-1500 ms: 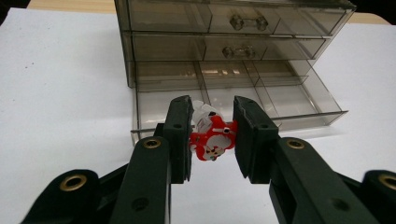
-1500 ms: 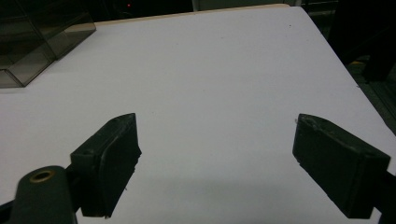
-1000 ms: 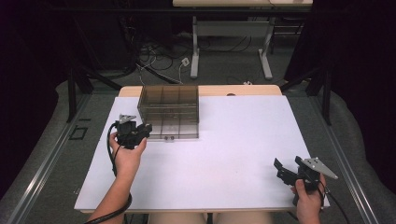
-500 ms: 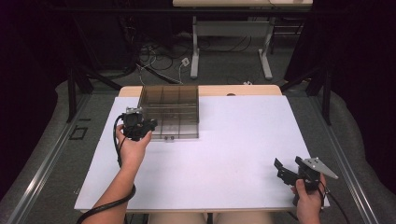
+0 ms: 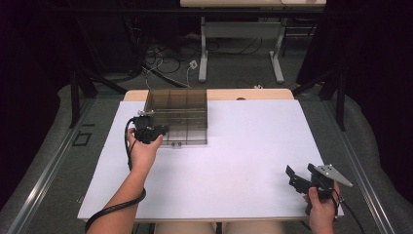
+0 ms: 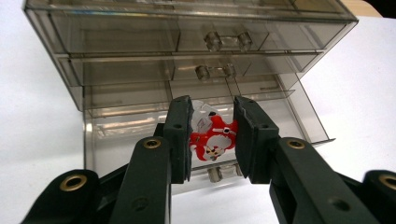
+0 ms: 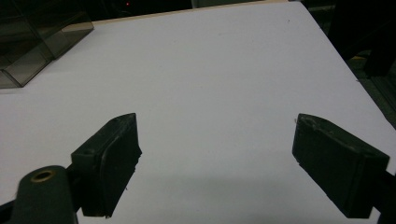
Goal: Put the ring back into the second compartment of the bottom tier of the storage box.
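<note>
A smoky clear plastic drawer unit sits toward the far left of a white bench. It is the landmark here. The left tool hovers at the unit's near left corner, held in a hand whose forearm comes up from the near edge. In the left gripper view, its two black jaws are clamped on a small red and white toy. The toy hangs just above the lowest drawer, which is pulled out toward the tool; the two drawers above it are pushed in. Well apart from the unit, near the bench's near right corner, the right tool hangs low over bare white surface. The right gripper view shows its jaws spread wide with nothing between them.
</note>
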Demonstrator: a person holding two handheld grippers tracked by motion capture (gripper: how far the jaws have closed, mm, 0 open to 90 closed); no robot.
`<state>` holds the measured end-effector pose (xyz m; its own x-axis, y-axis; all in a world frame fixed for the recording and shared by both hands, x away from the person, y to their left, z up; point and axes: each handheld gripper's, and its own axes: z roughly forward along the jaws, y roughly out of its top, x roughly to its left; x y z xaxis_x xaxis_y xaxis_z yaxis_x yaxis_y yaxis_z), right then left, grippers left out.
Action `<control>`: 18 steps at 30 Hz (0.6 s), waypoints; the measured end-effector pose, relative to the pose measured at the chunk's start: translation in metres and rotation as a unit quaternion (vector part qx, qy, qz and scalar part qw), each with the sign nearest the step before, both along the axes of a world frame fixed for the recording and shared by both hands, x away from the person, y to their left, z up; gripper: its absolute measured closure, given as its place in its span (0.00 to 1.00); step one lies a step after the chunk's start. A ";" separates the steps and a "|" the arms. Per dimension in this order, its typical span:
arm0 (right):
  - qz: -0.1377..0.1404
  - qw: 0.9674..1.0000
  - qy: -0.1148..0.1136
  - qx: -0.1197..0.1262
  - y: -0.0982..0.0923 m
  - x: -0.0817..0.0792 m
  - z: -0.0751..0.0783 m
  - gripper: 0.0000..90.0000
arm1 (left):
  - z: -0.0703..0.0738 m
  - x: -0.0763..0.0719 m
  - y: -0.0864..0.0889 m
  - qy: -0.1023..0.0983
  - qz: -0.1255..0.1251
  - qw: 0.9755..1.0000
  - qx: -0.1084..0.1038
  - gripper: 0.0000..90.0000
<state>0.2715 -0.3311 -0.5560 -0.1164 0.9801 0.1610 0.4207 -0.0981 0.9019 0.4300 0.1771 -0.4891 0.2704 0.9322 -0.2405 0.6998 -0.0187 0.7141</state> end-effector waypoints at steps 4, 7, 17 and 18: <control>-0.001 1.000 0.001 0.000 0.000 0.000 0.000 0.16 | -0.006 0.004 -0.003 0.006 0.000 1.000 0.000 0.76; 0.000 1.000 0.001 0.000 0.000 0.000 0.000 0.16 | -0.010 0.007 -0.006 0.013 0.000 1.000 0.001 0.76; 0.000 1.000 0.005 0.000 0.000 0.001 0.000 0.16 | -0.022 0.015 -0.020 0.026 -0.004 1.000 0.001 0.76; 0.000 1.000 0.005 0.000 0.000 0.001 0.000 0.16 | -0.022 0.016 -0.020 0.029 -0.007 1.000 0.003 0.76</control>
<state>0.2722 -0.3316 -0.5560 -0.1148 0.9801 0.1619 0.4290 -0.0981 0.8980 0.4461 0.1573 -0.5108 0.2695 0.9295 -0.2517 0.7400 -0.0327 0.6718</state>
